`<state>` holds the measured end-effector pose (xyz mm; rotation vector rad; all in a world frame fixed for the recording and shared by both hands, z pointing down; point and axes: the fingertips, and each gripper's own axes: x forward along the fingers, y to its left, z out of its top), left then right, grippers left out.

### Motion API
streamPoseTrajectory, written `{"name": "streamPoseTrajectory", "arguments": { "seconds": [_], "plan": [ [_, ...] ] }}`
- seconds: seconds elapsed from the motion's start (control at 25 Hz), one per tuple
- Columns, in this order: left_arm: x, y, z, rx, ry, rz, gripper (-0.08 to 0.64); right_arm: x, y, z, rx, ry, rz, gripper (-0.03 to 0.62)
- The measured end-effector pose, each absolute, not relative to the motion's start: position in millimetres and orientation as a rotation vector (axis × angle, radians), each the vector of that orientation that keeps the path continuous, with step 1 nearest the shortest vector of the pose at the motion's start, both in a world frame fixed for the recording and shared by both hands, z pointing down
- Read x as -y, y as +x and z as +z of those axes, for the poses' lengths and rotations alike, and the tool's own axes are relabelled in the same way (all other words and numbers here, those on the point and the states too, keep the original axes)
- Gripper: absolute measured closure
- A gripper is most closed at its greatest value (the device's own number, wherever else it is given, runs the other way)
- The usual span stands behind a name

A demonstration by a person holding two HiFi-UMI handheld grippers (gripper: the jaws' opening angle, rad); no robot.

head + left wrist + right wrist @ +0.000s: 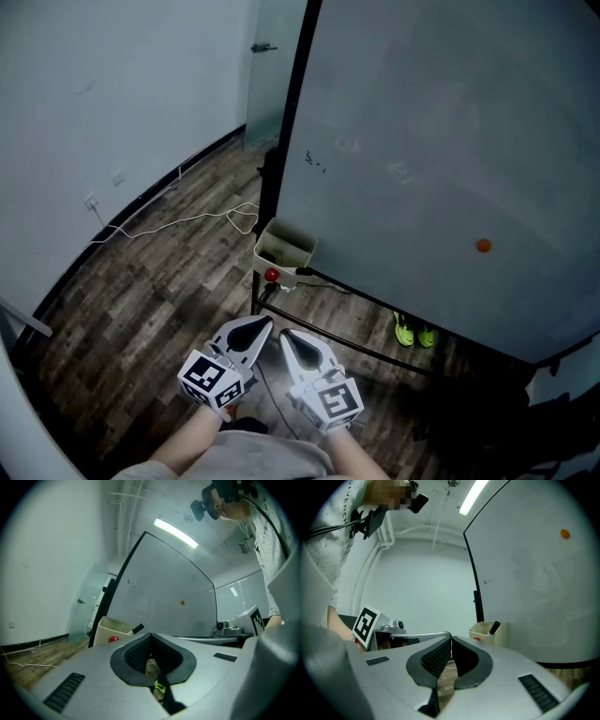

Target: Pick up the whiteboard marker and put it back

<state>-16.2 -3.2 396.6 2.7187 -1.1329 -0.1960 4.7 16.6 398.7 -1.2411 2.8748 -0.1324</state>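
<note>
At the lower corner of the whiteboard, the whiteboard marker stands in its cream holder box. Well apart from it, the left gripper and right gripper hover side by side, both clenched on nothing.

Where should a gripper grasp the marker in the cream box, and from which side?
The marker by its dark top end, leaning out above the box rim; the rest sits inside. Probably from above, room side: the whiteboard stands behind.

left gripper: grey shell, black ribbed lining, black-and-white square markings
right gripper: identical, lower centre
shirt: white, speckled
</note>
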Motion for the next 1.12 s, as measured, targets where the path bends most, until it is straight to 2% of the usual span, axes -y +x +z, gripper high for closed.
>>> {"name": "streamPoseTrajectory", "arguments": {
  "seconds": [0.76, 1.12],
  "plan": [
    [35.1, -35.9, 415.3, 1.032, 2.700, -0.206, 0.545, 19.7, -19.4, 414.5, -2.887, -1.347, -0.130, 0.572],
    [56.3, -37.0, 421.3, 1.036, 2.685, -0.205, 0.545, 44.1, -7.4, 418.4, -2.875, -1.419, -0.164, 0.572]
  ]
}}
